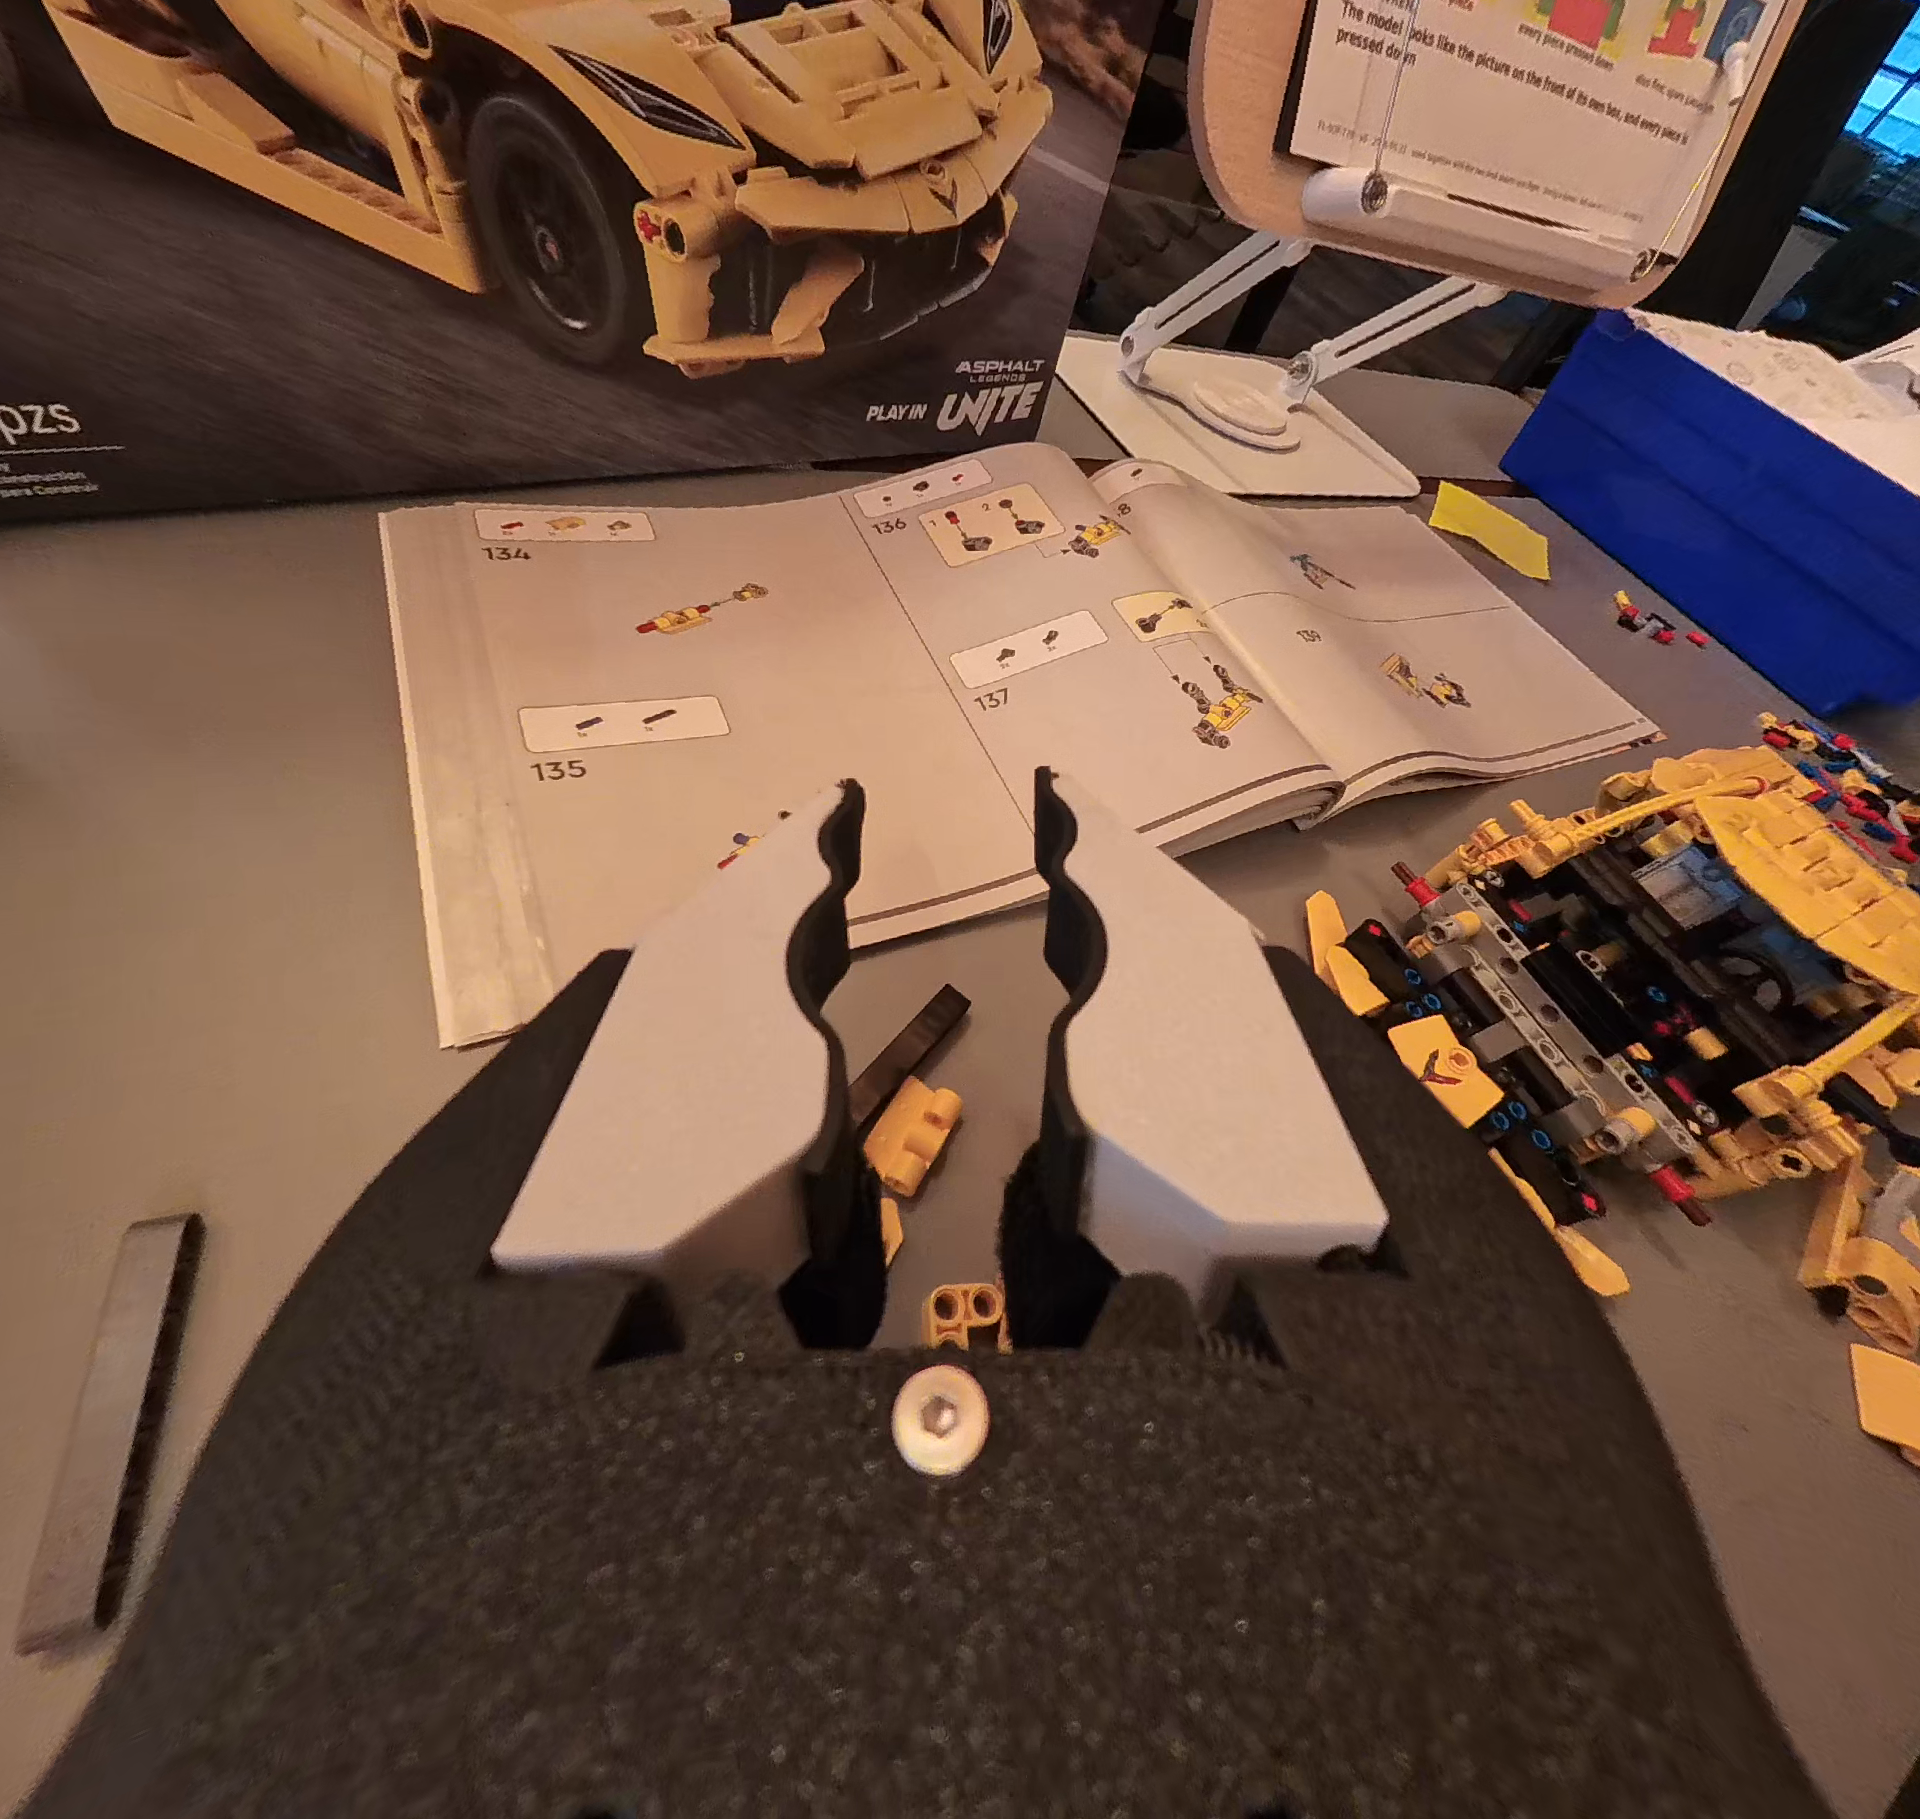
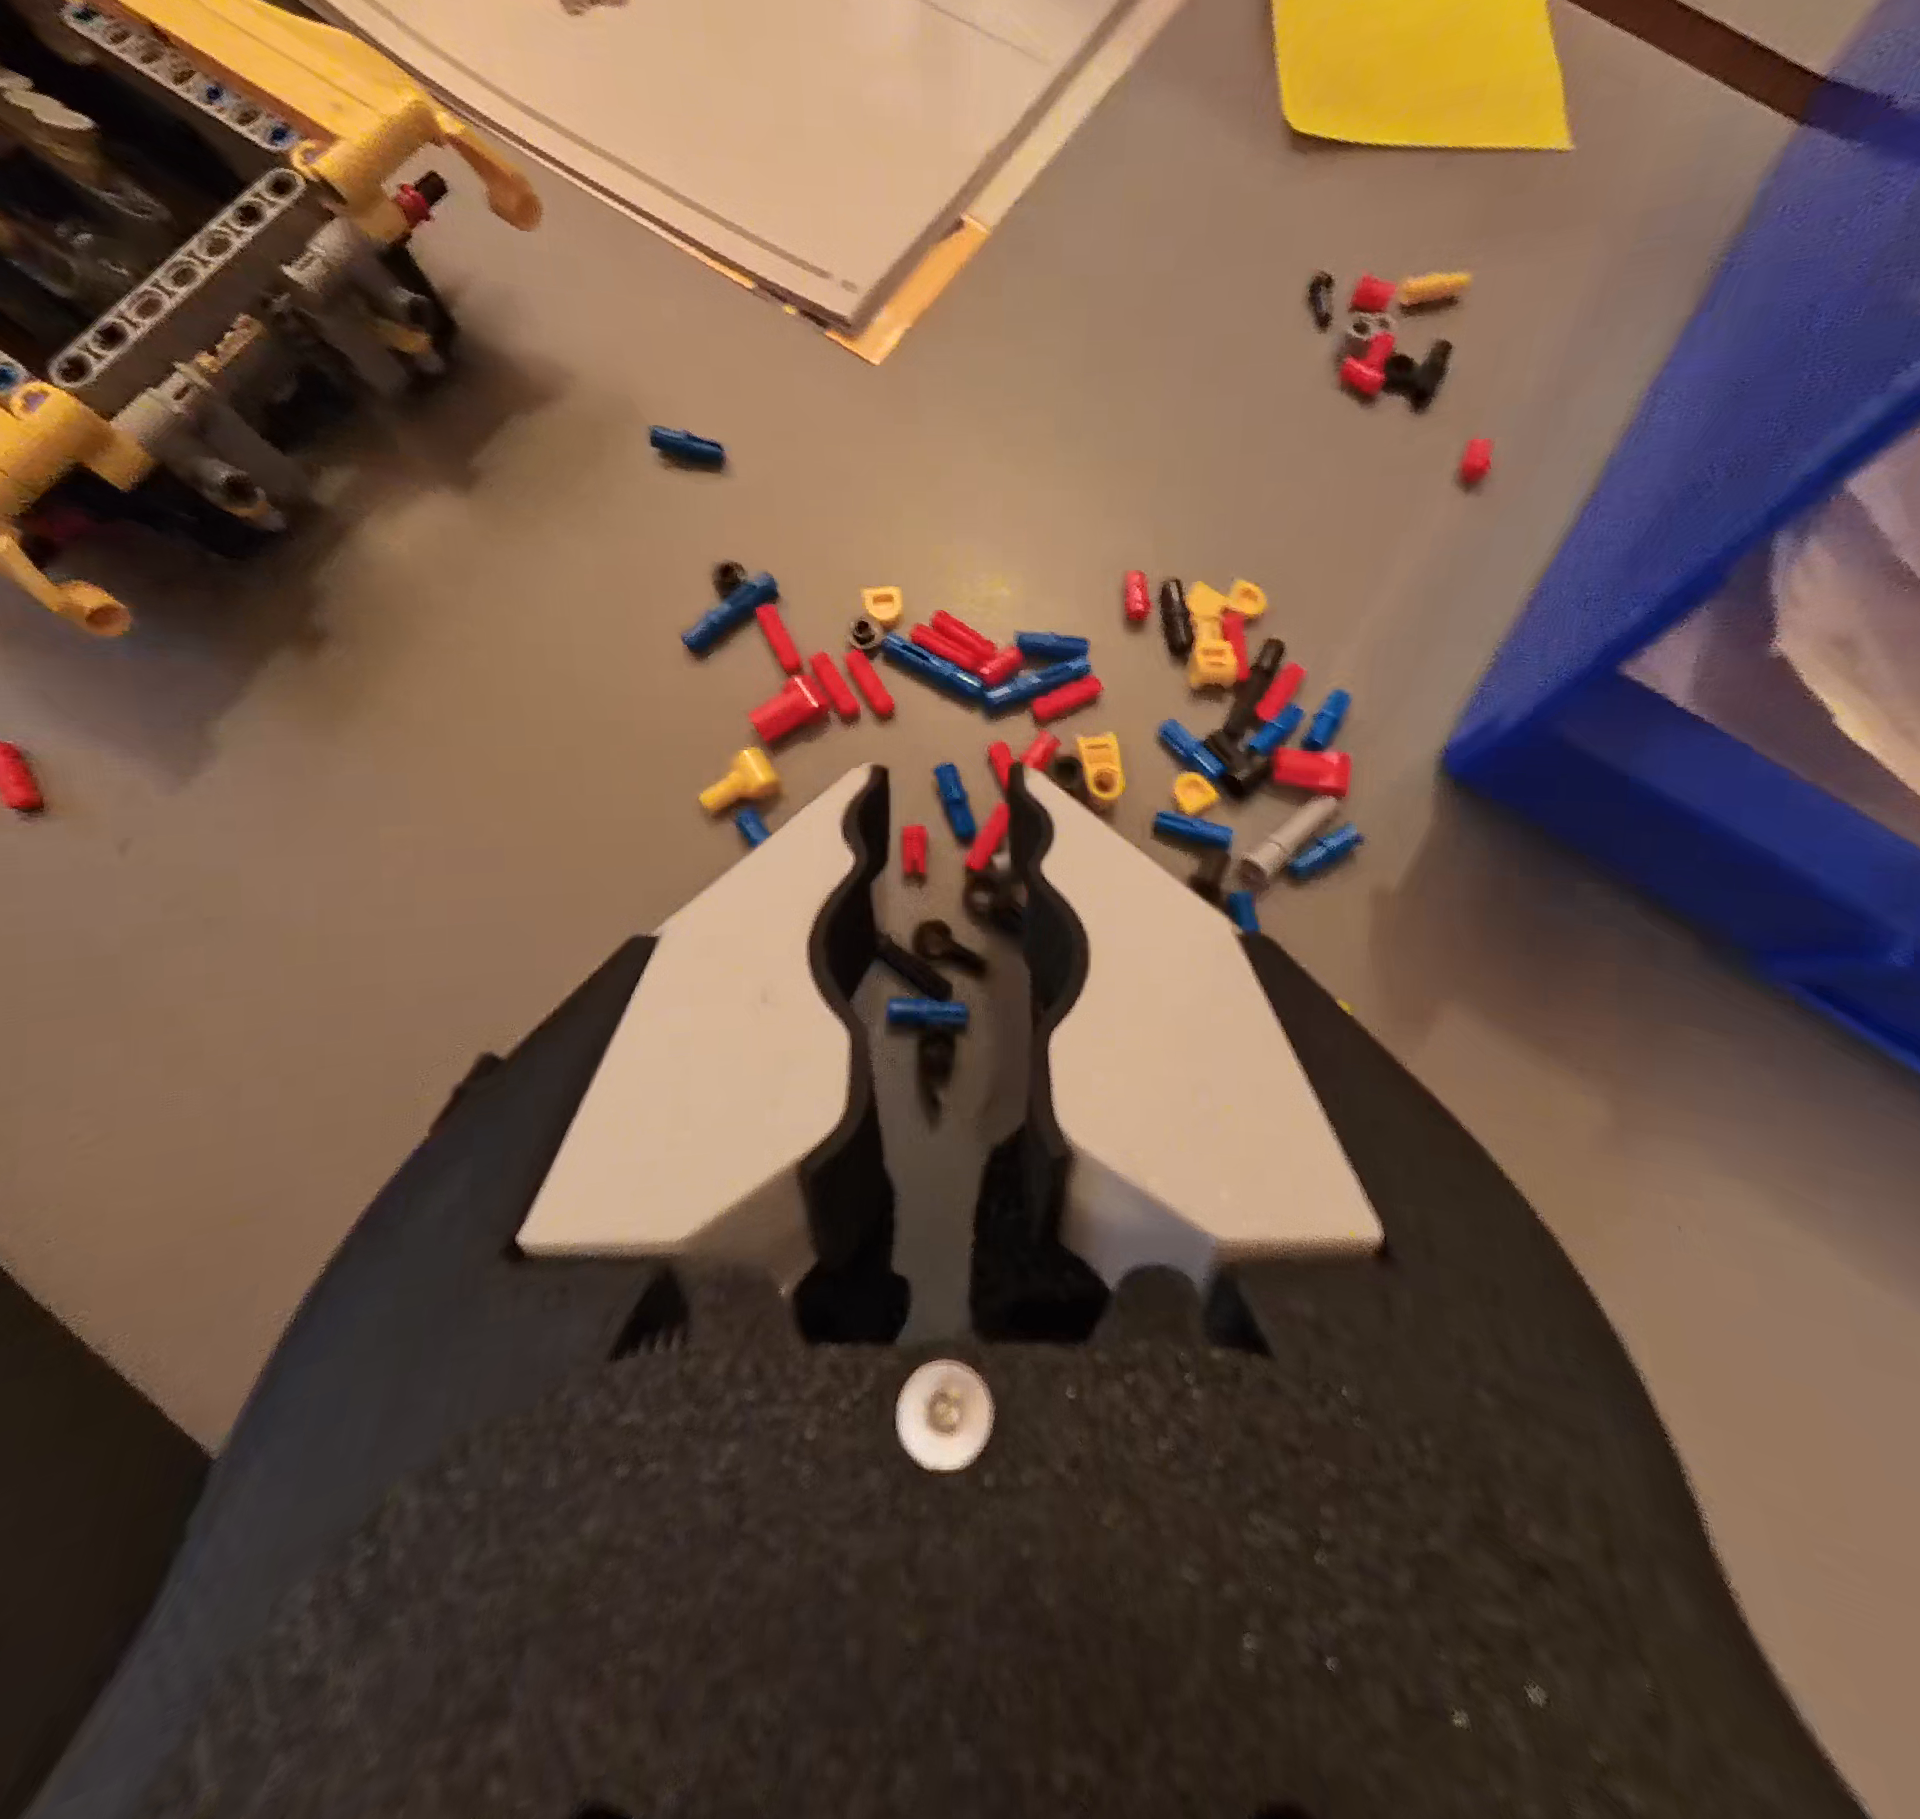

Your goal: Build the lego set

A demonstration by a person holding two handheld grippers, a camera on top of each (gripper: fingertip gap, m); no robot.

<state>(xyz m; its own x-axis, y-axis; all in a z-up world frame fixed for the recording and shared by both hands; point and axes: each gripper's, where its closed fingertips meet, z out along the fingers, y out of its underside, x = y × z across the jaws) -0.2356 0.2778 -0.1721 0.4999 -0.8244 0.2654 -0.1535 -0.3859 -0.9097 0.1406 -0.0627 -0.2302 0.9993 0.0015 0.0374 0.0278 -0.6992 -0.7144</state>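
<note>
In the left wrist view my left gripper is open and empty above the table, over the near edge of the open instruction booklet. A black beam and small yellow connectors lie on the table below its fingers. The half-built yellow and black car sits to the right. In the right wrist view my right gripper is open and empty, hovering over a scatter of small red, blue, black and yellow pins. A blue pin lies below, between the fingers. The car is at upper left.
The set's box stands at the back. A white stand with an instruction sheet is at back right. A blue bin is at right. A yellow sticky note lies near the booklet. A grey bar lies at left. The gap from one gripper's tips to the other's is roughly 50 cm. From the left gripper's tips to the grey bar is close to 15 cm.
</note>
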